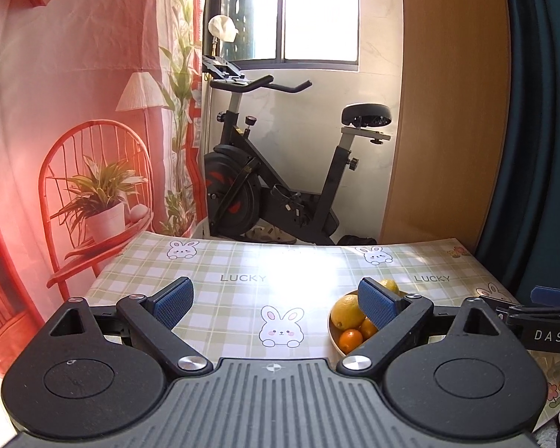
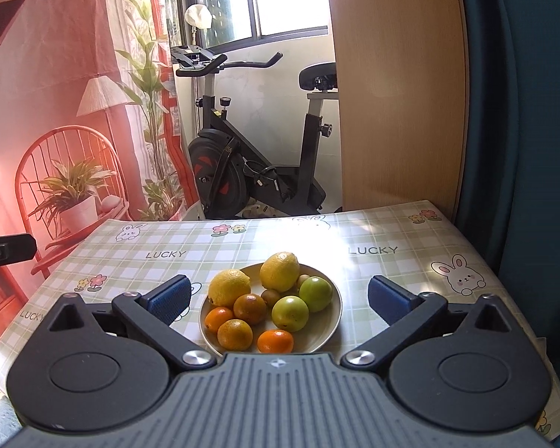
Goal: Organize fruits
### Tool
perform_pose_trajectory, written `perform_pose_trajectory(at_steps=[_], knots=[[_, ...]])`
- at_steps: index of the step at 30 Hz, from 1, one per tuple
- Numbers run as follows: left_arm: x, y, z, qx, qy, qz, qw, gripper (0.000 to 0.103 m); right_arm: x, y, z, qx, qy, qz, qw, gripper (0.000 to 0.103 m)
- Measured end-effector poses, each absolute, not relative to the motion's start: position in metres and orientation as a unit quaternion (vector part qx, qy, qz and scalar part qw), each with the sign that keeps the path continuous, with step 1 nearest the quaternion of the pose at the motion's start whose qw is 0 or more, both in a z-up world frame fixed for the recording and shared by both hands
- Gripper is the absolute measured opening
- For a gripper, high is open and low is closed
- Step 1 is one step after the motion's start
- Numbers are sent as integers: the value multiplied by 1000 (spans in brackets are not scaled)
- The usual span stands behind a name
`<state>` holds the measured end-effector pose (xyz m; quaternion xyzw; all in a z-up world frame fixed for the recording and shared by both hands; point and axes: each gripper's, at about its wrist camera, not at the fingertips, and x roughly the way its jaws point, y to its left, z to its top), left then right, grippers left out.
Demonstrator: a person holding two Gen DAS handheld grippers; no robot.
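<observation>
A pale round plate (image 2: 330, 330) on the checked tablecloth holds two lemons (image 2: 279, 271), two green apples (image 2: 290, 313), several small oranges (image 2: 235, 334) and small brown kiwis (image 2: 270, 296). My right gripper (image 2: 280, 300) is open and empty, its blue pads on either side of the plate, just above it. My left gripper (image 1: 276, 304) is open and empty over bare tablecloth, left of the plate (image 1: 334, 339). In the left wrist view its right pad hides part of the fruit; a lemon (image 1: 347, 311) and oranges (image 1: 350, 339) show.
The table (image 2: 392, 261) has a green checked cloth with rabbit prints. Beyond its far edge stand an exercise bike (image 2: 242, 156), a wooden panel (image 2: 399, 93) and a red printed curtain (image 2: 56, 112). A dark blue curtain (image 2: 522, 112) hangs at the right. The right gripper shows at the left view's right edge (image 1: 541, 317).
</observation>
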<state>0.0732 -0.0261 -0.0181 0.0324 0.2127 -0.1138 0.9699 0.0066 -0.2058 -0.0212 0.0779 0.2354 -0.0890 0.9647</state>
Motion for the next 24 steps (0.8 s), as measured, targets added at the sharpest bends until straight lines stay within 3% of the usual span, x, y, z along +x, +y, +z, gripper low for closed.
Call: perform_pose_trajectory(at_steps=[24], knots=[[64, -25, -11, 28, 209, -88, 973, 97, 1, -187, -14, 65, 222, -69, 970, 103]])
